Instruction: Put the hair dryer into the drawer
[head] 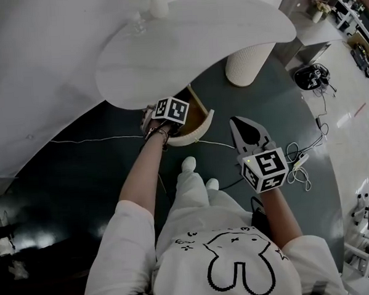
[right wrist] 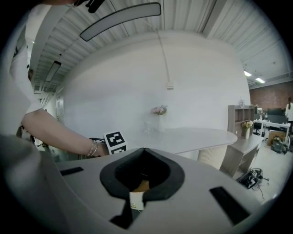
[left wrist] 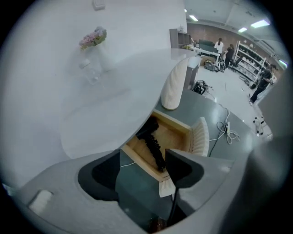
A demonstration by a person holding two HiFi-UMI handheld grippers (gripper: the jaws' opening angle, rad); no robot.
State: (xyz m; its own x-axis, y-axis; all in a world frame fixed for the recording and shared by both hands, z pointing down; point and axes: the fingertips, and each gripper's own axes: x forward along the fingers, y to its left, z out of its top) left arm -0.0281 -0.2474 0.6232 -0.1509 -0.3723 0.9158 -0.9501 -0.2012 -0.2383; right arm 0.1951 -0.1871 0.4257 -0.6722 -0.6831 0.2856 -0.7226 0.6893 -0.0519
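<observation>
The wooden drawer (left wrist: 176,132) stands pulled out from under the white oval table (head: 228,30), its ribbed white front (head: 199,132) swung toward me. The black hair dryer (left wrist: 153,142) lies inside it, handle toward me, and its black cord (left wrist: 174,205) with a white tag (left wrist: 165,188) trails out over the drawer's edge. My left gripper (left wrist: 142,170) hovers just in front of the drawer, open, with nothing between the jaws. In the head view its marker cube (head: 172,109) covers the jaws. My right gripper (head: 235,122) is held back to the right, shut and empty.
The table's ribbed white pedestal (head: 249,63) stands right behind the drawer. A glass vase of pink flowers (left wrist: 94,39) sits on the tabletop. Cables and a power strip (head: 299,162) lie on the dark floor to the right. My white shoes (head: 188,164) are below the drawer.
</observation>
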